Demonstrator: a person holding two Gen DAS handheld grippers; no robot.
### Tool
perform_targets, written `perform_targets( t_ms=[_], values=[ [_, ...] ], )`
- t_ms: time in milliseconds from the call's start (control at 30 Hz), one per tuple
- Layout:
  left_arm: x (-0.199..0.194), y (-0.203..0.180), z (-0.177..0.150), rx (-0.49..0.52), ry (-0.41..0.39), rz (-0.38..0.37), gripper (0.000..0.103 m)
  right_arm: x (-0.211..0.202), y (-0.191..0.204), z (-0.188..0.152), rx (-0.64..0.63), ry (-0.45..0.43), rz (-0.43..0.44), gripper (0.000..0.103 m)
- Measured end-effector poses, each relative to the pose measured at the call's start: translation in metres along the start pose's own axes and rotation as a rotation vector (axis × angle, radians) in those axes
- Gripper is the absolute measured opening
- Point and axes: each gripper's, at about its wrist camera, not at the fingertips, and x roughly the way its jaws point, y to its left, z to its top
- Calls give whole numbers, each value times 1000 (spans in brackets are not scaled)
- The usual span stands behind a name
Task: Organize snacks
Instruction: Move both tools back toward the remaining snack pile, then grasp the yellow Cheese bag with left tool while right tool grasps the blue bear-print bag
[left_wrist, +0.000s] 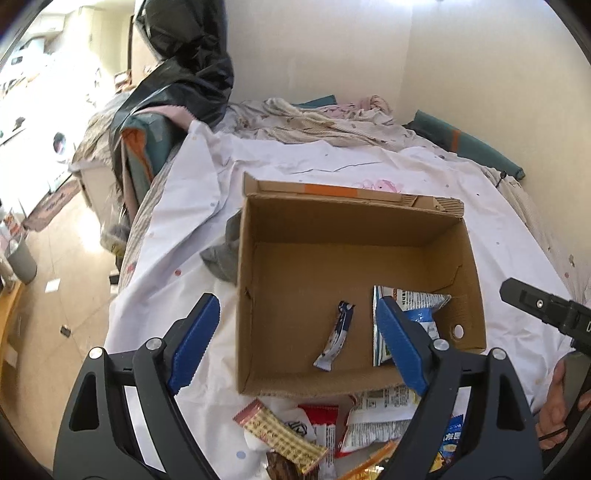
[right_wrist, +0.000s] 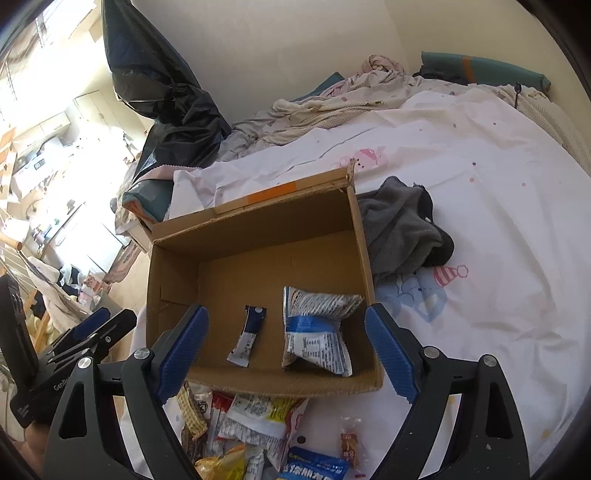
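Snacks sit in two lots on the bed's white sheet: a loose pile against the near wall of the cardboard box, and inside it a small dark bar beside a blue-white packet. The left gripper and right gripper both hang wide open, holding nothing

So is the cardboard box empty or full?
Nearly empty. The cardboard box holds only a small blue-and-white wrapper and one blue-and-white snack bag; most of its floor is bare.
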Motion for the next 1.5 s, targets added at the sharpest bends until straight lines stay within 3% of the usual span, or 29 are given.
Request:
perform_targets(
  t_ms=[333, 733, 900, 1033, 1133, 1367, 1500],
  values=[
    [-15, 2, -23, -15, 96, 11, 84, -23, 8, -20, 7, 10, 22, 90],
    [-40, 4, -52, -19, 125, 42, 84, -41, -3, -62, 96, 99, 51, 90],
    [-46, 7, -62, -36, 137, 50, 84, -37, -8, -75, 124, 158, 50, 90],
    [-44, 13, -67, -72, 170, 53, 84, -19, -18, -91, 215, 283, 75, 90],
    [-34, 19, -76, -120, 249, 29, 84, -8, -20, -98, 267, 347, 123, 90],
    [2, -8, -114, -198, 516, -147, 84, -9, -30, -98, 308, 328, 69, 90],
    [14, -31, -130, -188, 598, -184, 83, -11, -38, -99, 337, 324, 54, 90]
  ],
)
